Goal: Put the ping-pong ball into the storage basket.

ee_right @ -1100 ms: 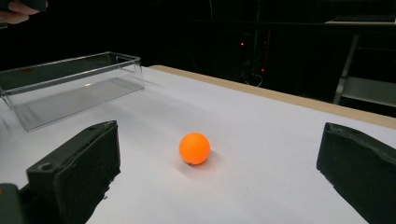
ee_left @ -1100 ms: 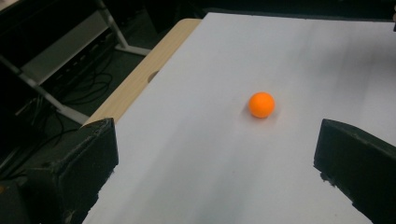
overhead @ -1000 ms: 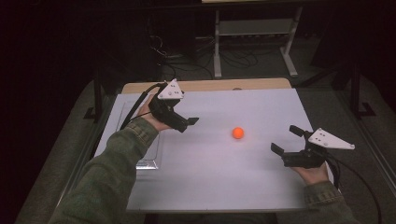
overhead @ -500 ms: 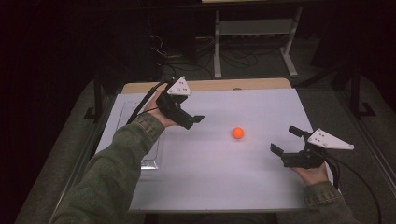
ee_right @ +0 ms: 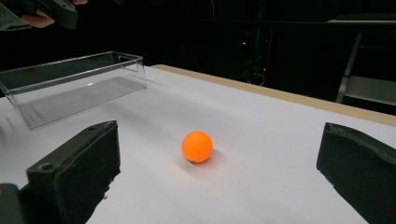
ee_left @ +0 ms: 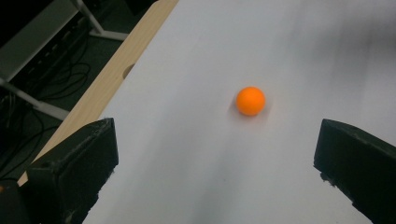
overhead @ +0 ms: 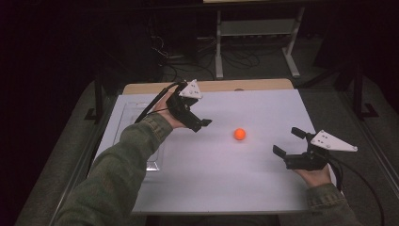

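Left gripper sits left of centre in the high view, held above the table by a hand coming out of a green sleeve from the lower left. Jaws spread wide, nothing between them; in the left gripper view they stand at the lower left and lower right corners with bare white surface between. Grey three-cornered plate on top, black cable looping back toward the upper left.

Right gripper is at the right of the high view, lower than the left one in the frame, palm underneath it. Jaws also spread apart and empty, pointing toward frame centre.

Orange ball rests on the white table just right of centre in the high view, between the two grippers, touching neither. Left gripper is nearer to it. In the left gripper view the ball is above centre, ahead of the jaw gap. In the right gripper view the ball sits at centre, ahead of the open jaws.

Clear plastic tray is at the upper left of the right gripper view, resting on the table, well apart from the ball. In the high view its faint outline runs along the table's left side, partly under the sleeve.

Wooden strip along the table's far edge.
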`<state>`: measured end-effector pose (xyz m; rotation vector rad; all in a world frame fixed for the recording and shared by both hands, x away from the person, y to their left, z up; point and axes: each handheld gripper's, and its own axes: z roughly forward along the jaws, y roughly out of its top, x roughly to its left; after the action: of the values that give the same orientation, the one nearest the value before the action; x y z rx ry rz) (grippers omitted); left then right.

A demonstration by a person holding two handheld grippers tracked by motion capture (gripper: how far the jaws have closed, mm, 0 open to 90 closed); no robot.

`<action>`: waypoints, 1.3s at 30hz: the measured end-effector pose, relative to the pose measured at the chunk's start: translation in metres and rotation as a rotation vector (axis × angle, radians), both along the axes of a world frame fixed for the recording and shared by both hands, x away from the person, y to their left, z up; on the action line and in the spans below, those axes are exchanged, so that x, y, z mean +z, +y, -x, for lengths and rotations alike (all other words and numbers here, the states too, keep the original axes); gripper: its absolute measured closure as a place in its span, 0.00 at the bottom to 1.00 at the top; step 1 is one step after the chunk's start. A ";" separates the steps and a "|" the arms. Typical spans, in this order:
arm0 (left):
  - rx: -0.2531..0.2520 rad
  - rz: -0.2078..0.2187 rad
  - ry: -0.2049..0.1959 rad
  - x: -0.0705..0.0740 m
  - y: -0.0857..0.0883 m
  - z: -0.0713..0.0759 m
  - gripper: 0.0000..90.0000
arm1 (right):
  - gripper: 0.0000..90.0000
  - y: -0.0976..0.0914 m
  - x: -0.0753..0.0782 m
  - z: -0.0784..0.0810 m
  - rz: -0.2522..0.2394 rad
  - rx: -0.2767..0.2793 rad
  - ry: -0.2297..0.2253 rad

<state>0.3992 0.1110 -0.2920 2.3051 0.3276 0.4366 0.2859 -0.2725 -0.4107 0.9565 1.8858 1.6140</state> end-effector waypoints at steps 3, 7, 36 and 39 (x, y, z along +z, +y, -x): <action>-0.007 -0.001 0.000 0.000 -0.005 -0.001 0.00 | 0.00 0.000 0.000 0.000 0.000 0.001 0.000; -0.017 -0.012 -0.004 0.001 -0.011 -0.002 0.00 | 0.00 0.000 0.000 0.001 -0.003 0.003 0.002; -0.065 -0.057 0.031 -0.008 -0.043 -0.020 0.00 | 0.00 -0.001 -0.001 0.001 -0.001 0.006 0.005; -0.070 -0.074 0.033 -0.009 -0.047 -0.021 0.00 | 0.00 -0.001 -0.001 0.001 -0.002 0.007 0.006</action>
<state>0.4206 0.0641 -0.3011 2.3904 0.2499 0.3820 0.2850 -0.2739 -0.4115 0.9578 1.8939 1.6184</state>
